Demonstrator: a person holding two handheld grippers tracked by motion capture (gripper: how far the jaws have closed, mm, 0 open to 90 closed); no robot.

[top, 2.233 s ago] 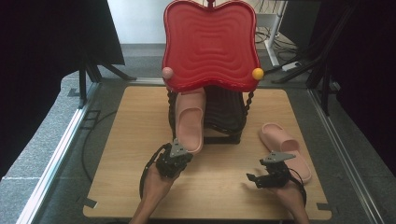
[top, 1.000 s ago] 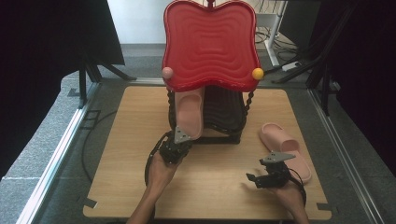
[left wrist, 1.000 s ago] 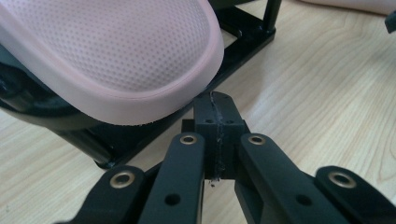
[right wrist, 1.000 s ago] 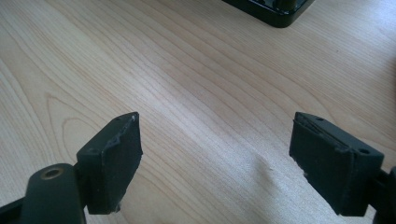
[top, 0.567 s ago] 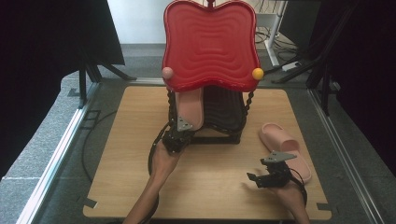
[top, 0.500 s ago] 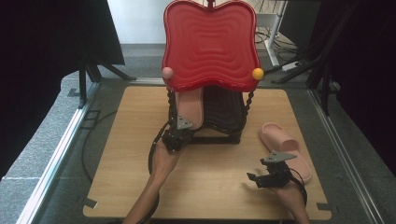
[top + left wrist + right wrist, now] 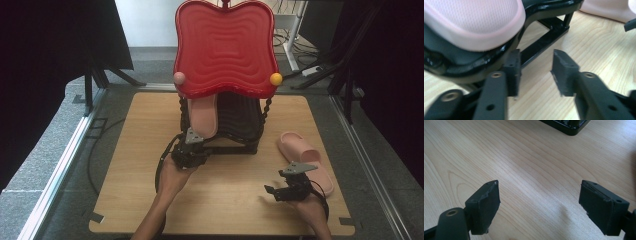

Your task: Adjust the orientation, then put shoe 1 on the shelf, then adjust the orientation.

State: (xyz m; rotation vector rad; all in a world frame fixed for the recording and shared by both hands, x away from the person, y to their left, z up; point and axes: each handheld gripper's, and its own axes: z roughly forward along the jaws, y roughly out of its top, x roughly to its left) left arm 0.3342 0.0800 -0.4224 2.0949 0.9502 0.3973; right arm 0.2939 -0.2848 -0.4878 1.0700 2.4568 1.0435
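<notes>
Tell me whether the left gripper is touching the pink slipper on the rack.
Apart. The left gripper view shows the open fingers empty, below the slipper.

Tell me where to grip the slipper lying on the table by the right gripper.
Probably the heel end of the slipper. It lies flat, sole down, heel toward the person; the strap covers the far half. Bring the open right gripper in low from the near side and pinch the heel rim.
</notes>
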